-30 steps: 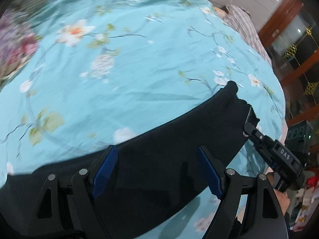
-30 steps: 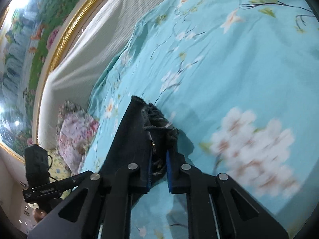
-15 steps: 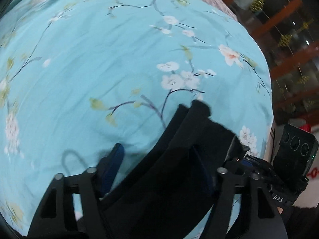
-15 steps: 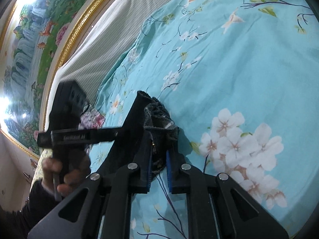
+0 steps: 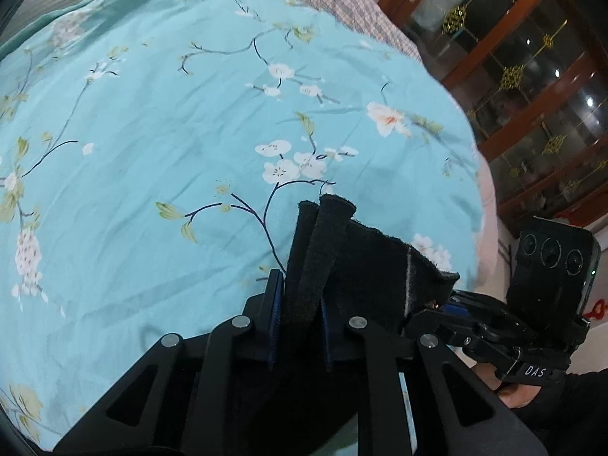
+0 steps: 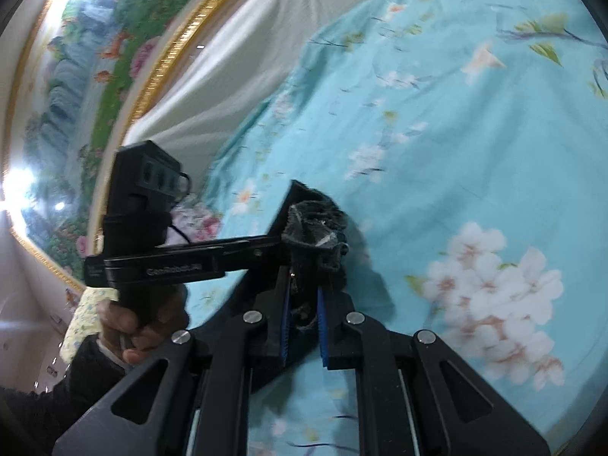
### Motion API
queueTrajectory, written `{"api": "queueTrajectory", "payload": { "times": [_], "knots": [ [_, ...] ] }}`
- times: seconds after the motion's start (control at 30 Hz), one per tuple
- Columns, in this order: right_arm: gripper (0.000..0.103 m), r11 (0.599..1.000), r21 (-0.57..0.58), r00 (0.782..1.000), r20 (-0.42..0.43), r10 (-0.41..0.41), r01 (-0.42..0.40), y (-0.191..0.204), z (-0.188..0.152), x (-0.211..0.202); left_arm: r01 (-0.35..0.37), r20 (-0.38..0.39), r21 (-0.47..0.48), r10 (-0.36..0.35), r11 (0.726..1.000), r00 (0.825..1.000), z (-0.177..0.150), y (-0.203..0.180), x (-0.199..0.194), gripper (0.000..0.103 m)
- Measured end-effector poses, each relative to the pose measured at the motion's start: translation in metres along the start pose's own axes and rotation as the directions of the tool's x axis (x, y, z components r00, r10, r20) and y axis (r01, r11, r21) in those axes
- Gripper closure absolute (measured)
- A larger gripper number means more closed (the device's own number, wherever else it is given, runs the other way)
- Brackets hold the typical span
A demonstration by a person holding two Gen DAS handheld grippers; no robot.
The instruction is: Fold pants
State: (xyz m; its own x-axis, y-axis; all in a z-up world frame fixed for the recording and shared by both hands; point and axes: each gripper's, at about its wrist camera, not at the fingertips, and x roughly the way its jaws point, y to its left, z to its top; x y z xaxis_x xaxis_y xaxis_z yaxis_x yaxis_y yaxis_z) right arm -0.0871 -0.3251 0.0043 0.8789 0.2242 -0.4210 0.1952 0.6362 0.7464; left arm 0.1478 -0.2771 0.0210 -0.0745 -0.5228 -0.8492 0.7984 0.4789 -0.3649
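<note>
The black pants (image 5: pixel 326 235) hang bunched over a turquoise floral bedsheet (image 5: pixel 190 114). My left gripper (image 5: pixel 300 300) has a folded strip of the black fabric between its blue pads (image 5: pixel 275 304), and its jaws are closing on it. The right gripper (image 5: pixel 437 304) holds the same bunch just to the right, a hand on its handle. In the right wrist view, my right gripper (image 6: pixel 303 304) is shut on a frayed wad of the pants (image 6: pixel 311 228). The left gripper (image 6: pixel 273 245) reaches in from the left and meets the cloth there. The rest of the pants is hidden below both grippers.
A checked cloth (image 5: pixel 342 3) lies at the bed's far end. A wooden cabinet with glass doors (image 5: pixel 532 76) stands beyond the right edge. A gold-framed painting (image 6: pixel 76 76), a white headboard cover (image 6: pixel 247 49) and a floral pillow (image 6: pixel 197 224) are on the other side.
My left gripper slid along the pants toward the right gripper and its wide jaws came together on the fabric. The right gripper kept its grip and barely moved.
</note>
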Motion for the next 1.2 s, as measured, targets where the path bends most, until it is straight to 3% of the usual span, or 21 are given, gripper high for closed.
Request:
{"api": "queueTrajectory", "payload": {
  "times": [0.3, 0.6, 0.9, 1.2],
  "knots": [
    [0.090, 0.984, -0.091, 0.988, -0.051, 0.147, -0.151, 0.049, 0.002, 0.008, 0.077, 0.158, -0.095, -0.061, 0.993, 0.986, -0.027, 0.011, -0.064, 0.087],
    [0.090, 0.944, -0.170, 0.948, -0.203, 0.247, -0.282, 0.101, -0.016, 0.041, 0.119, 0.308, -0.224, -0.046, 0.967, 0.950, -0.086, 0.040, -0.125, 0.090],
    [0.090, 0.927, -0.193, 0.904, -0.354, 0.240, -0.322, 0.125, -0.052, 0.084, 0.148, 0.392, -0.382, 0.014, 0.912, 0.920, -0.154, 0.078, -0.144, 0.090],
    [0.089, 0.926, -0.228, 0.872, -0.458, 0.172, -0.302, 0.130, -0.084, 0.118, 0.133, 0.375, -0.514, 0.083, 0.848, 0.923, -0.205, 0.112, -0.136, 0.090]
  ]
}}
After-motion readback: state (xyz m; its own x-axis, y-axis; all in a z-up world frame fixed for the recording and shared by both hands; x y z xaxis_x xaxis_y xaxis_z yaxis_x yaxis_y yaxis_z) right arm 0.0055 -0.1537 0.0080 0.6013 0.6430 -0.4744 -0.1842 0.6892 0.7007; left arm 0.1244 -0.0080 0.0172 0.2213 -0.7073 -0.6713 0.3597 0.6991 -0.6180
